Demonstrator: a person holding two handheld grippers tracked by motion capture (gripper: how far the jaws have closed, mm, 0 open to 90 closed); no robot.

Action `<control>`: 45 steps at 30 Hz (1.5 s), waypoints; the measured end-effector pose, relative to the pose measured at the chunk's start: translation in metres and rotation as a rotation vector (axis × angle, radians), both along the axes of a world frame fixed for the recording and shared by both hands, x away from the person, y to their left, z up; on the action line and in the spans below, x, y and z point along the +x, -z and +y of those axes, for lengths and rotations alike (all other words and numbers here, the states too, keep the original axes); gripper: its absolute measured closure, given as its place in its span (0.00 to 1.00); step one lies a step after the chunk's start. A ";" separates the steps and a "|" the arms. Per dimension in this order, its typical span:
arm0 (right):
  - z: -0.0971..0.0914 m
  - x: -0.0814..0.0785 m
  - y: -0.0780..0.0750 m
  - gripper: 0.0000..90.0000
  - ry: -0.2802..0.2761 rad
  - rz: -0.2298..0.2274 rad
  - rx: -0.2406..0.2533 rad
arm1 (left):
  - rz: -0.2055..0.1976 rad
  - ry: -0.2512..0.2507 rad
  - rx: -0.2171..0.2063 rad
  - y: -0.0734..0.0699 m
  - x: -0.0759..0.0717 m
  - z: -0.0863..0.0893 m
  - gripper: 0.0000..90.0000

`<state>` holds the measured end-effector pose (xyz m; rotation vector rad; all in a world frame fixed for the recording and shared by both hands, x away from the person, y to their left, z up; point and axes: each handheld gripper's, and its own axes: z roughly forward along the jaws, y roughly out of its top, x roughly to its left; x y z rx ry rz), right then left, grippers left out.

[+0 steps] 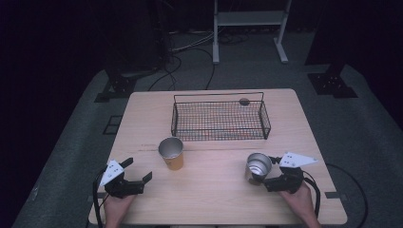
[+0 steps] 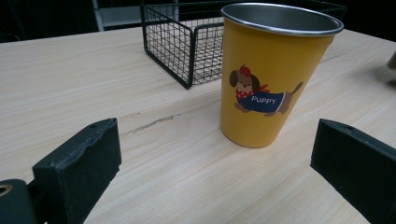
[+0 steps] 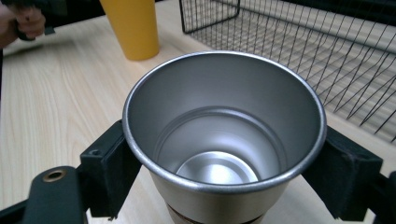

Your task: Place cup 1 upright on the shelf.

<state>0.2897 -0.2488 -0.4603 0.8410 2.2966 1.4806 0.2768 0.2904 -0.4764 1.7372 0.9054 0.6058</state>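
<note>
Two grippers, right gripper (image 1: 266, 176) clamping steel cup (image 1: 258, 166), left gripper (image 1: 138, 172) wide open

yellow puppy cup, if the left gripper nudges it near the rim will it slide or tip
The yellow puppy cup looks like thin metal and seems empty, so probably light. It tapers to a narrow base, so a nudge near the rim would likely tip it; once down, it may roll in an arc.

**A pale wooden table with a basket and two cups**

We see a light wood-grain table (image 1: 142, 114) on a grey floor. A black wire basket (image 1: 220, 118) sits toward its far side, near the middle. In front of the basket's left end stands a yellow cup (image 1: 171, 153), upright, printed with a cartoon dog and the word PUPPY. Well apart to the right is a silver cup (image 1: 257, 166), tilted. A faint dark scuff (image 2: 149, 124) marks the wood near the yellow cup.
</note>
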 end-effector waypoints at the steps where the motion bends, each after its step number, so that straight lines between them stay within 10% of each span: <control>1: -0.002 0.002 -0.004 0.19 -0.003 -0.005 0.010 | -0.001 0.000 -0.001 0.000 0.000 0.000 0.01; 45: 0.019 0.124 -0.097 0.19 -0.050 -0.018 0.023 | -0.006 0.003 -0.019 -0.001 -0.001 0.004 0.01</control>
